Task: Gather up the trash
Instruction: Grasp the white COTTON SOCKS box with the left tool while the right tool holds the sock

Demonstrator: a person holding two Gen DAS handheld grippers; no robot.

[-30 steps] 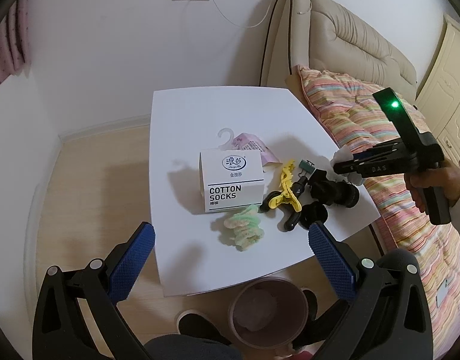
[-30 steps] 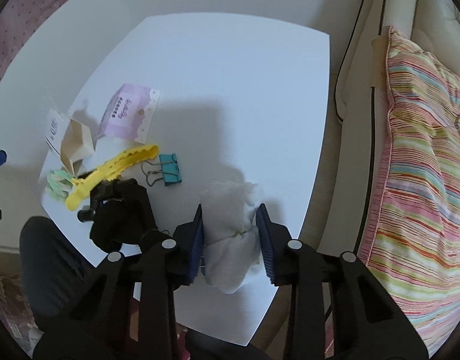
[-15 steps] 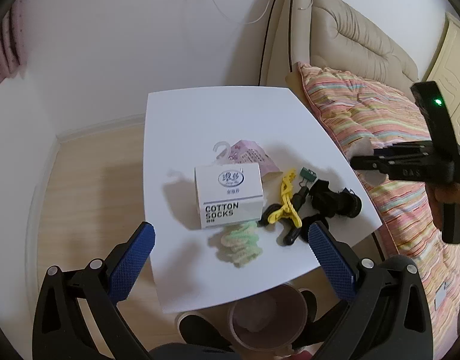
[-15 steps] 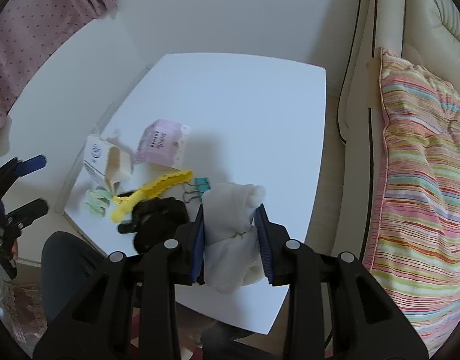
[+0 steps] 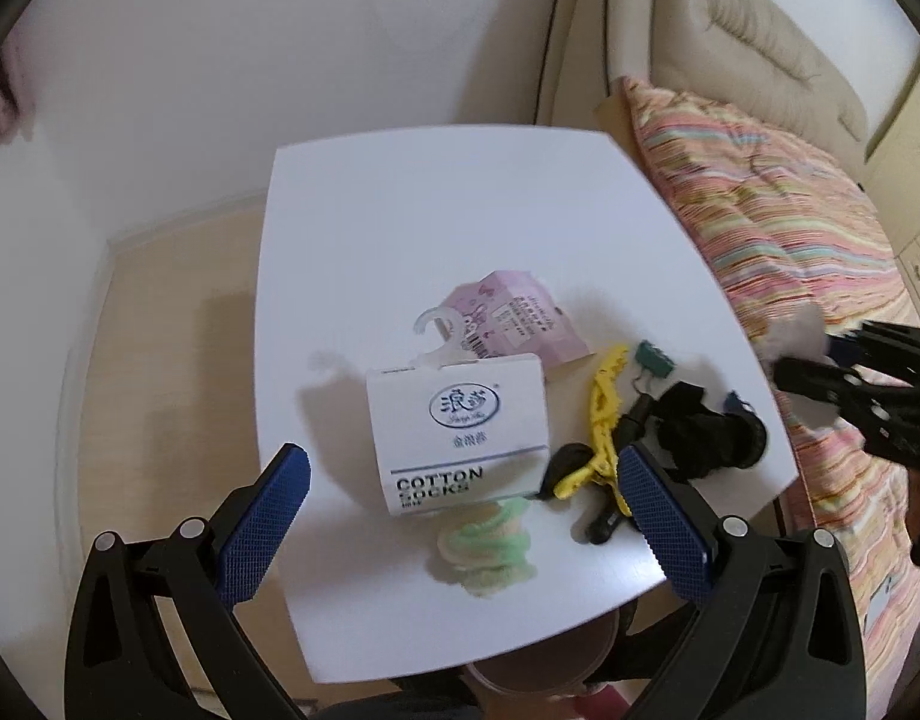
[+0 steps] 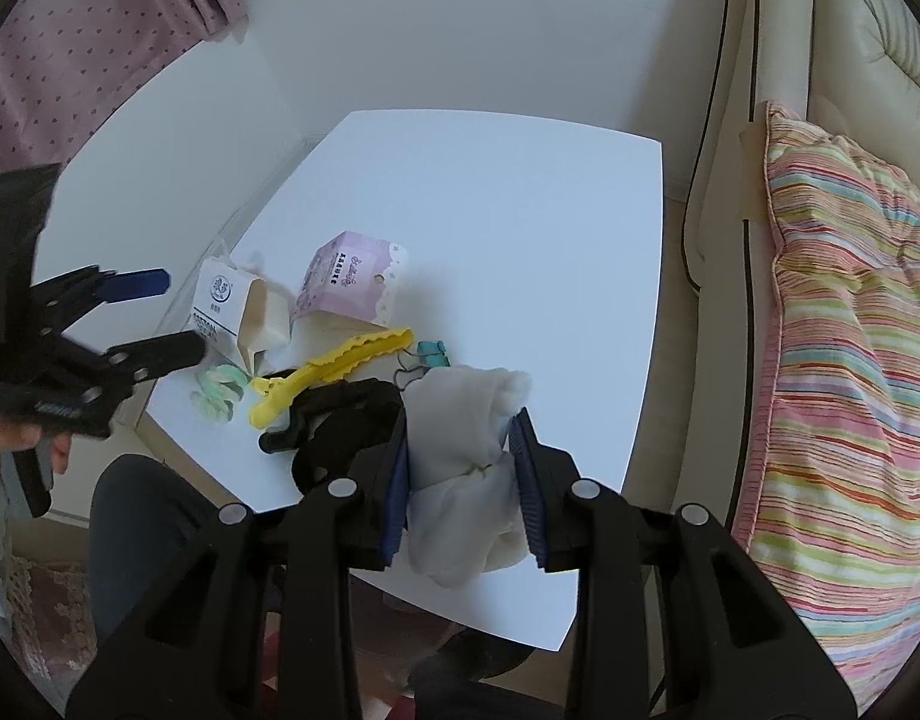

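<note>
My right gripper (image 6: pixel 463 438) is shut on a white crumpled wad (image 6: pixel 460 480) and holds it above the near right part of the white table (image 6: pixel 520 210). In the left wrist view that gripper (image 5: pixel 820 354) with the wad (image 5: pixel 799 327) hangs off the table's right edge. My left gripper (image 5: pixel 463 480) is open, its blue pads either side of a white "COTTON SOCKS" box (image 5: pixel 454 414), above it and not touching. A pink package (image 5: pixel 508 318) lies behind the box. In the right wrist view the left gripper (image 6: pixel 172 315) hovers by the box (image 6: pixel 220 306).
A yellow hair clip (image 5: pixel 604 420), a teal binder clip (image 5: pixel 655 357), a black bundle (image 5: pixel 706 432) and a green hair tie (image 5: pixel 484 546) lie near the table's front edge. A pink bin (image 5: pixel 544 660) stands below that edge. A striped quilt (image 6: pixel 850 360) and sofa sit on the right.
My left gripper has moved in over the socks box, which looms larger between its pads. My right gripper has lifted the white wad off the table and swung it rightward.
</note>
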